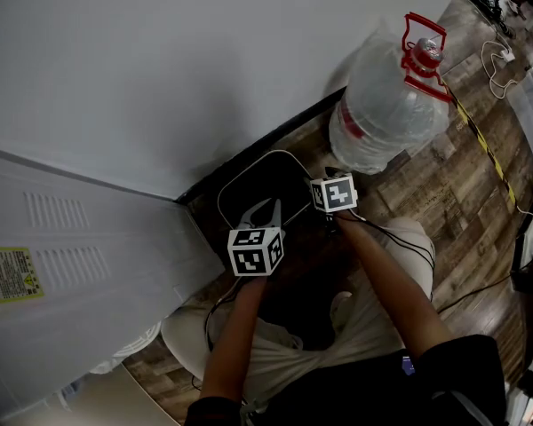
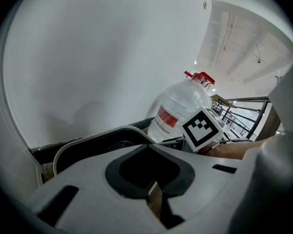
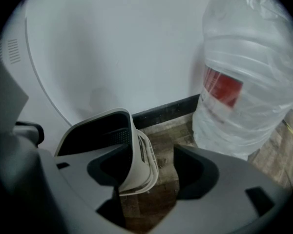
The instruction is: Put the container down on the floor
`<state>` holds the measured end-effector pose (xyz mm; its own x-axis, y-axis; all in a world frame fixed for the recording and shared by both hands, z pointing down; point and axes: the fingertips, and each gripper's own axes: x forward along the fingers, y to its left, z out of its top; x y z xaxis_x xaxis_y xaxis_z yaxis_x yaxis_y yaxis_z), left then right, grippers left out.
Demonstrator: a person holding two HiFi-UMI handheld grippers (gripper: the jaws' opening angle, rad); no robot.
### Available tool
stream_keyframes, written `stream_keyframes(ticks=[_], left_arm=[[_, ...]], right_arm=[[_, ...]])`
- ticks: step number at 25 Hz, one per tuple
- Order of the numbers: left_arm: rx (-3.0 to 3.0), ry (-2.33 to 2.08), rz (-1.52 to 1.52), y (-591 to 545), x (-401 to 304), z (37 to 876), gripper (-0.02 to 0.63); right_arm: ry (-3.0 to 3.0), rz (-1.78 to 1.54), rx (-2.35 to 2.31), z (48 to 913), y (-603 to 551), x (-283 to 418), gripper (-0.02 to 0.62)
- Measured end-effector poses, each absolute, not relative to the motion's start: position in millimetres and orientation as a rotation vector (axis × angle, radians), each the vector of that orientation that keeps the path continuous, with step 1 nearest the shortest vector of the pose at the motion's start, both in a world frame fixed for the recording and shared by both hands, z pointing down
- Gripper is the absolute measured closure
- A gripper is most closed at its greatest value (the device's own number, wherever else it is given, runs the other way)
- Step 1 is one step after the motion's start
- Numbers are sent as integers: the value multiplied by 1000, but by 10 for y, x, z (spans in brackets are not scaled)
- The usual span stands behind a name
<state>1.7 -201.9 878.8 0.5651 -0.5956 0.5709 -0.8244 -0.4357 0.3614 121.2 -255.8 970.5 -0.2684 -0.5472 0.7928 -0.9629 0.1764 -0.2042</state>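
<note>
Container (image 1: 262,185): rounded-rectangular bin, thin white rim, dark inside, mouth facing up, looks empty as far as the dark interior shows. Outer side wall is white with horizontal slats or vents (image 3: 136,155), seen clearly only in the right gripper view. It is down on the wood-plank floor (image 3: 161,189), base resting on the planks. Back edge is close to the black baseboard (image 3: 166,110) under the white wall (image 1: 204,60); can't tell if touching. From the left gripper view the curved white rim (image 2: 88,139) runs around the dark opening. Large clear water bottle (image 1: 386,109) stands near, apart from it.
</note>
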Motion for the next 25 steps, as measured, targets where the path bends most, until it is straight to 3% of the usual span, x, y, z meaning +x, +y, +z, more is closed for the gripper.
stream_keyframes(ticks=[10,15,20,25], left_arm=[[2168,-1144,466,-2033,-30,8765,592],[2164,-1158,451,-2060,-69,8725,592],[2168,-1164,447,-2075,-73,8715,592],[2173,-1180,441,-2100,-93,8682,592]], right_arm=[[-1978,887,1400,9540,-2608,1116,340],[-1998,810,1447,9377,-2647,1099,468],[-2025,764,1453,9204,-2637,1074,538],[-2065,774,1438,9052,-2632,996,561]])
